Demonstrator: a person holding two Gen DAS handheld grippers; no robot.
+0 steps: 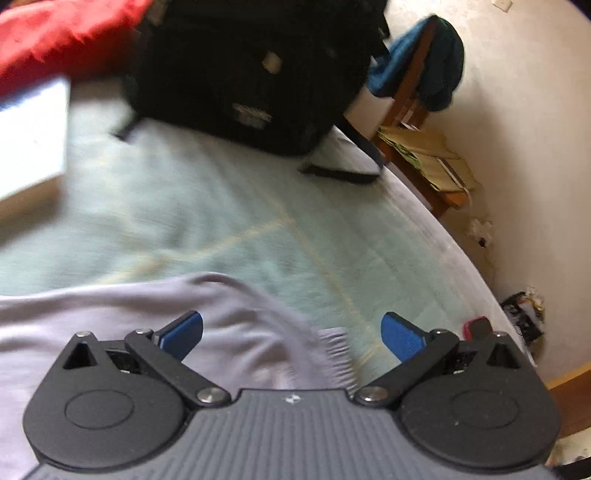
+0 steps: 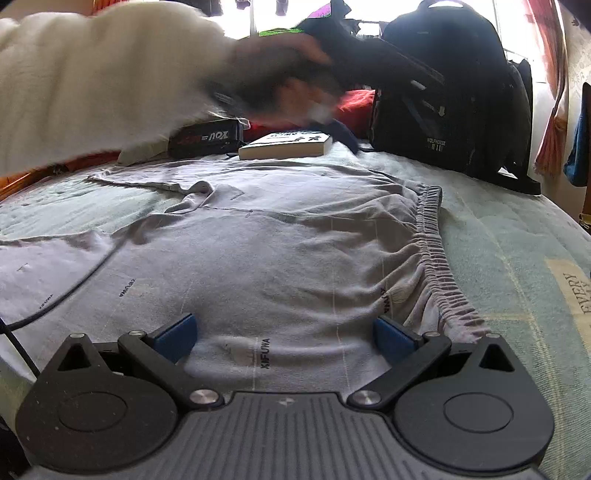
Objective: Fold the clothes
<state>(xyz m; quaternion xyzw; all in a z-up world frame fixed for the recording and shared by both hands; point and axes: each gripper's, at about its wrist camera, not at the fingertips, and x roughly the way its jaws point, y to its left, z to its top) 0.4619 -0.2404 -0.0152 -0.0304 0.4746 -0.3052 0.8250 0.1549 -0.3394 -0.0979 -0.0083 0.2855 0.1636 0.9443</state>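
A pale grey pair of shorts (image 2: 258, 251) with an elastic waistband (image 2: 436, 258) lies spread on a light green bedspread (image 2: 517, 258). My right gripper (image 2: 284, 338) is open just above the near part of the shorts, nothing between its blue pads. In the left wrist view the same grey fabric (image 1: 129, 325) lies under my left gripper (image 1: 291, 334), which is open over the ribbed waistband corner (image 1: 336, 350). A person's white sleeve (image 2: 92, 81) and blurred hand cross the top of the right wrist view.
A black backpack (image 1: 251, 70) stands at the far side of the bed (image 1: 221, 206), also the backpack (image 2: 443, 92) in the right view. A book (image 2: 284, 146), a dark box (image 2: 205, 138) and red cloth (image 1: 55, 33) lie nearby. A wooden chair (image 1: 417, 110) with blue clothing stands by the wall.
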